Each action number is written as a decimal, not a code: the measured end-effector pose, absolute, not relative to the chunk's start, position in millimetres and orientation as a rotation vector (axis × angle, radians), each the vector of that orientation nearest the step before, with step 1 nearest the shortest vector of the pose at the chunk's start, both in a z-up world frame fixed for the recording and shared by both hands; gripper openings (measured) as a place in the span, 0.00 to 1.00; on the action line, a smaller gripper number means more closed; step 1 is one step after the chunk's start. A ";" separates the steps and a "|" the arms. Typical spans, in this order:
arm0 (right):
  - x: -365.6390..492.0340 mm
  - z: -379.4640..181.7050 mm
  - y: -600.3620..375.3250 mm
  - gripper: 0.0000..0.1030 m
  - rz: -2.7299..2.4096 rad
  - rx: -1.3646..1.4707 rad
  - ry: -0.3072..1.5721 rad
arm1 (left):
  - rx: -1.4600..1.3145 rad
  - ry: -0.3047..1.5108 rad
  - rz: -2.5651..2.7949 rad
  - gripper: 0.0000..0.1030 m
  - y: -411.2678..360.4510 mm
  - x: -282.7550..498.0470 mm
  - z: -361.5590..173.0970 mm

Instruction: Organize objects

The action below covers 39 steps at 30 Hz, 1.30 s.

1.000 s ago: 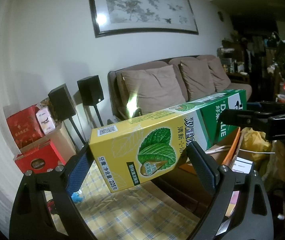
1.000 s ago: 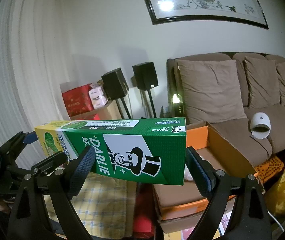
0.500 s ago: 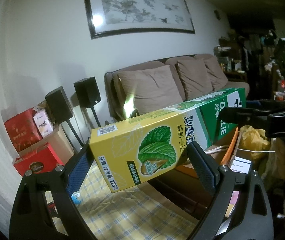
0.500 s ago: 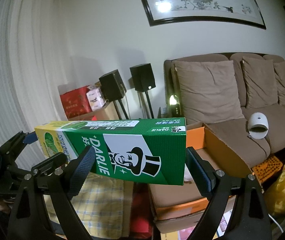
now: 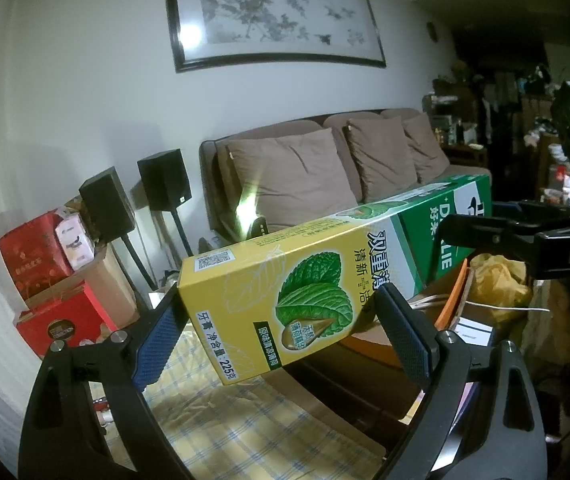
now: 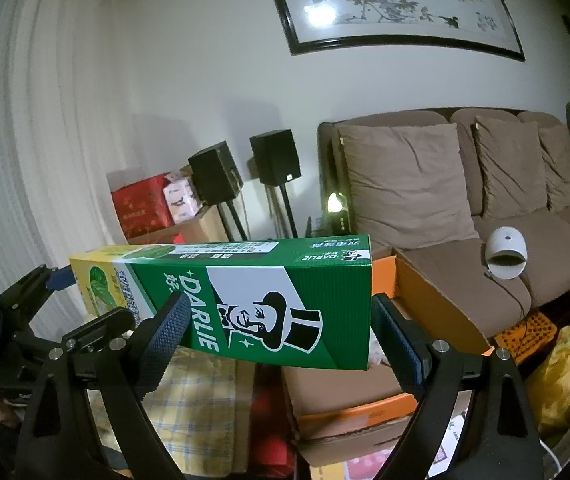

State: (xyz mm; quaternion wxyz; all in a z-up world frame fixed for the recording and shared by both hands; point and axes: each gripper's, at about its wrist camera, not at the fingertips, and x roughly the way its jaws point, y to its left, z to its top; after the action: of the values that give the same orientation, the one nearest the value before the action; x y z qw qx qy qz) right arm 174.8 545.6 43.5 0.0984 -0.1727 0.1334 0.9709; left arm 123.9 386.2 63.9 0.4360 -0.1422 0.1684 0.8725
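Note:
A long toothpaste box (image 5: pixel 285 292), yellow with a mint leaf at one end and green with a top-hatted logo at the other (image 6: pixel 269 300), hangs in the air, tilted slightly. My left gripper (image 5: pixel 281 300) is shut on the yellow end, with its blue pads against the box's sides. The green end sits in my right gripper (image 6: pixel 281 304), which is shut on it. In the left wrist view the right gripper's fingers (image 5: pixel 485 234) reach across the green end. The left gripper's fingers (image 6: pixel 59 274) show at the far left of the right wrist view.
An open orange cardboard box (image 6: pixel 429 304) sits below and behind the toothpaste box. A brown sofa (image 6: pixel 445 200) holds a white device (image 6: pixel 505 254). Two black speakers (image 6: pixel 245 168) and red boxes (image 6: pixel 141 204) stand at the wall. Lower down lie a yellow checked cloth (image 5: pixel 253 432) and a yellow bag (image 6: pixel 565 376).

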 end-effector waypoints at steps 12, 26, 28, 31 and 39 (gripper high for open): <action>173.4 42.9 551.9 0.89 2.859 -0.527 0.393 | -0.376 0.404 2.161 0.89 394.7 123.5 62.2; 174.7 41.7 555.9 0.89 2.846 -0.525 0.402 | -0.379 0.404 2.155 0.89 398.2 124.6 62.7; 175.7 41.1 556.7 0.89 2.844 -0.525 0.404 | -0.379 0.405 2.154 0.89 399.2 125.6 62.7; 176.7 40.7 558.5 0.89 2.840 -0.524 0.406 | -0.381 0.404 2.150 0.89 402.5 127.8 62.6; 180.4 41.0 562.3 0.89 2.831 -0.519 0.413 | -0.379 0.402 2.142 0.89 408.9 132.3 62.5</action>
State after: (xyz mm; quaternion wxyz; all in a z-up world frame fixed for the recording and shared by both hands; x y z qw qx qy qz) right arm 180.4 562.3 41.0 0.1169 -0.1773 0.1410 0.9670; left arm 132.3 408.9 62.5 0.4481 -0.1530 0.1623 0.8657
